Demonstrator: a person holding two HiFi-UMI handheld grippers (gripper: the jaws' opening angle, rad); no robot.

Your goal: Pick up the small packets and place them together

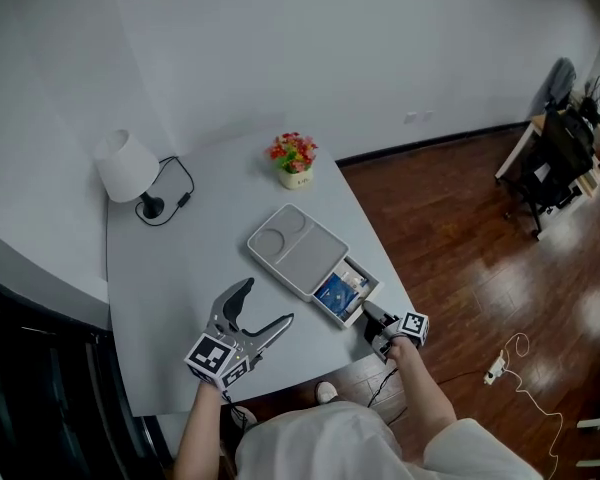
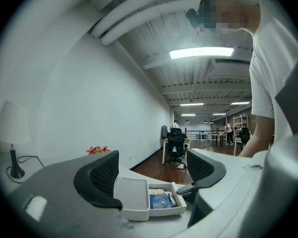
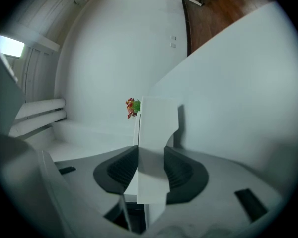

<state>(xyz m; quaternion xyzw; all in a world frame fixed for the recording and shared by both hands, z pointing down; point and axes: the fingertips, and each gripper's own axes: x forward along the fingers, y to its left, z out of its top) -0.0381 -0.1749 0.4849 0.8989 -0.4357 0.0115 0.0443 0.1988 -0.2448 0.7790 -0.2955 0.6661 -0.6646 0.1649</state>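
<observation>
A grey lidded box (image 1: 298,248) lies mid-table with its drawer (image 1: 372,288) pulled out toward the front right. Inside lie a blue packet (image 1: 335,293) and a paler packet (image 1: 354,280). My right gripper (image 1: 372,315) is shut on the drawer's front wall; in the right gripper view both pads press a white panel (image 3: 156,128) between them, around my right gripper (image 3: 151,170). My left gripper (image 1: 268,301) hangs open over the table left of the drawer, holding nothing. The left gripper view shows the box (image 2: 131,197) and blue packet (image 2: 161,201) beyond the open left gripper (image 2: 154,170).
The grey table (image 1: 180,298) carries a white lamp (image 1: 127,168) with its cord at the back left and a small flower pot (image 1: 294,158) at the back. The table's right edge runs just beside the drawer, with wooden floor (image 1: 460,258) below. Office chairs and desks stand far right.
</observation>
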